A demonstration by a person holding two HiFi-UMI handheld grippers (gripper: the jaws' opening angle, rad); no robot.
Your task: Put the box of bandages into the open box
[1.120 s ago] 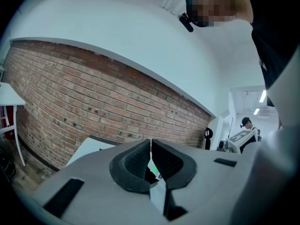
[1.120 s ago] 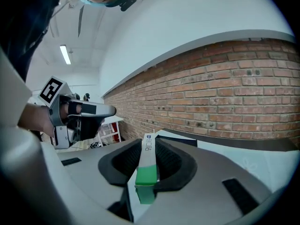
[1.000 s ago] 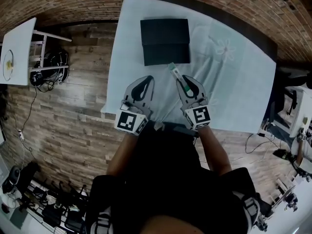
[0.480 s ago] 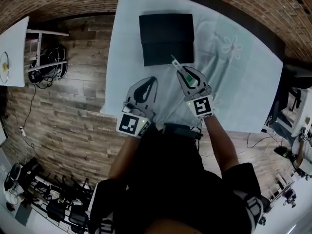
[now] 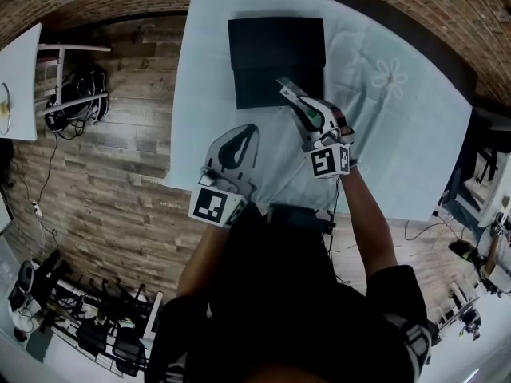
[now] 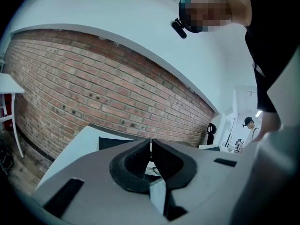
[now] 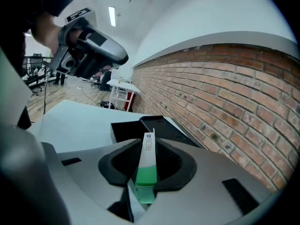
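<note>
My left gripper (image 5: pixel 244 131) hangs over the near edge of the pale blue cloth-covered surface (image 5: pixel 399 150), its jaws together and empty. My right gripper (image 7: pixel 147 149) clamps the slim white-and-green cardboard box of bandages (image 7: pixel 146 165) edge-on, its tip at the near rim of the open black box (image 5: pixel 275 50) by the far edge. I'd carry it over the hollow, lower it, then let go.

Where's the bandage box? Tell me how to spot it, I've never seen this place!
Find the table with the pale blue cloth, then the black open box at its far end. Right by that box, the right gripper pinches the box of bandages. Unlike that dark box, it is a thin white carton with a green end.
</note>
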